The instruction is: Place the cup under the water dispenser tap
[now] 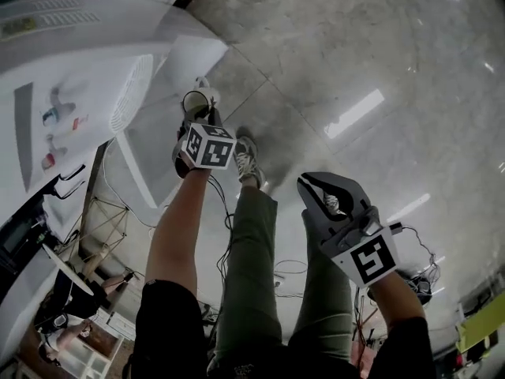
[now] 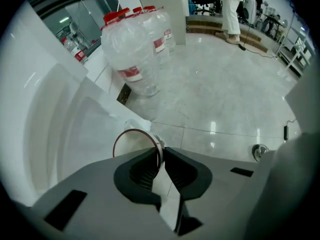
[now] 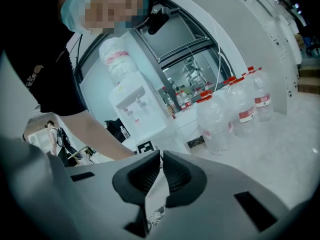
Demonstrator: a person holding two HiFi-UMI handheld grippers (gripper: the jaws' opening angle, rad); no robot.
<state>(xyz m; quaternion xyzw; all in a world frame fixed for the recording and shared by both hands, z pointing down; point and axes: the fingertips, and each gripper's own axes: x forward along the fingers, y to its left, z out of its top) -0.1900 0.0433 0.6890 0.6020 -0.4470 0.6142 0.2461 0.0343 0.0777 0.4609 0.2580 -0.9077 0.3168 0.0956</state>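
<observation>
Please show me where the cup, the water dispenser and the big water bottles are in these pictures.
cup [image 2: 134, 146]: left gripper view, on its inner wall below the rim.
water dispenser [image 1: 87, 81]: head view, on its white front panel.
water bottles [image 2: 135, 49]: left gripper view, on the nearest bottle's clear body.

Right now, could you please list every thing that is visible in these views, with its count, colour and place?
cup: one, white, dark rim, its rim between the left gripper's jaws
water dispenser: one, white, head view's left
water bottles: several, clear with red caps, on the floor by the wall
floor: grey, glossy tiles
left gripper: grey, shut on the cup
right gripper: grey, shut, empty
legs: two, green trousers, below the grippers
</observation>
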